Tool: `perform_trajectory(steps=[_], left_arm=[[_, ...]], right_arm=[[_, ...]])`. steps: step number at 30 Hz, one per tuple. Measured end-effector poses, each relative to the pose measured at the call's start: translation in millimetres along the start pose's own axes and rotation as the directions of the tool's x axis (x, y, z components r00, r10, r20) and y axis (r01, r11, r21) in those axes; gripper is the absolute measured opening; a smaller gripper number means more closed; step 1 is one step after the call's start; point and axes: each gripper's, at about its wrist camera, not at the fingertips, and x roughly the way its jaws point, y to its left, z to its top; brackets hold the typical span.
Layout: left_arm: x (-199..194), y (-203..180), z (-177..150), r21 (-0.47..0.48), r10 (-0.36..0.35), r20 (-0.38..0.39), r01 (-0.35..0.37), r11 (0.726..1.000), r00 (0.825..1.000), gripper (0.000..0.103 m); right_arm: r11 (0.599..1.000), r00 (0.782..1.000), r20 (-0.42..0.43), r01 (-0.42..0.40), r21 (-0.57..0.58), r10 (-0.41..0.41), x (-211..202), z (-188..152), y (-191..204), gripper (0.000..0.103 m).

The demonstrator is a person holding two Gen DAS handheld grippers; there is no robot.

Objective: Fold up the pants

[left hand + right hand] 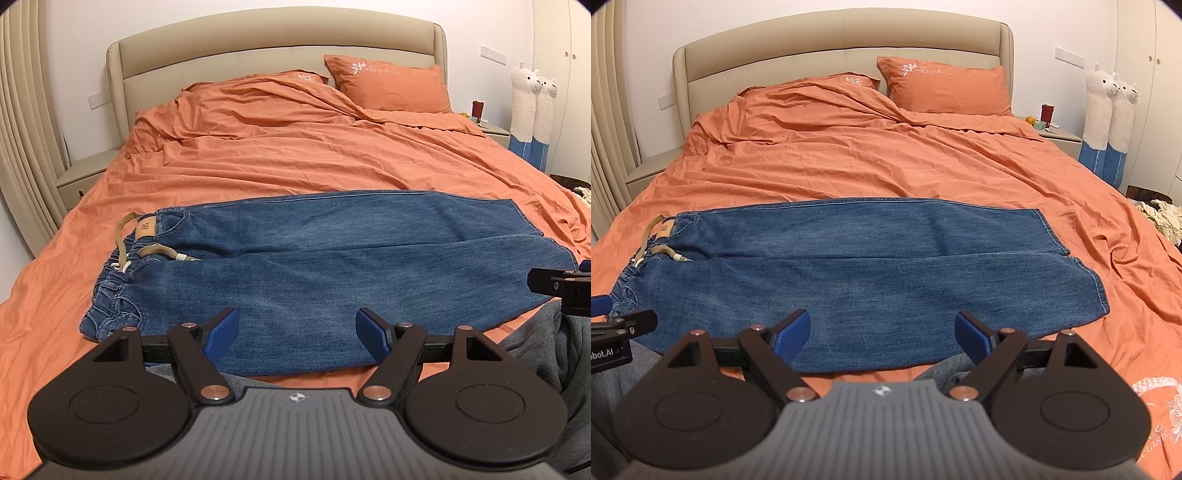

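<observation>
Blue denim pants (314, 269) lie flat across the orange bed, waistband with tan drawstring (147, 251) to the left, leg hems to the right. They also show in the right wrist view (849, 280). The two legs lie side by side, near and far. My left gripper (297, 334) is open and empty, held just above the near edge of the pants. My right gripper (882, 334) is open and empty, also above the near edge, toward the hem side. The right gripper shows at the edge of the left wrist view (565, 286).
The bed (295, 155) has a rumpled orange duvet, orange pillows (391, 86) and a beige headboard (273, 48). Nightstands stand on both sides (1060, 138). Alpaca plush toys (1112, 122) lean on the right wall. A pile of clothes (1160, 218) lies at the right. Grey-clad legs (546, 343) are near.
</observation>
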Motion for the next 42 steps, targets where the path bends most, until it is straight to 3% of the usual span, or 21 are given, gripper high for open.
perform_trajectory(steps=[42], left_arm=[[-3.3, 6.1, 0.6, -0.006, 0.001, 0.004, -0.001, 1.0, 1.0, 0.085]], right_arm=[[1.0, 1.0, 0.001, 0.002, -0.025, -0.002, 3.9, -0.8, 1.5, 0.082]])
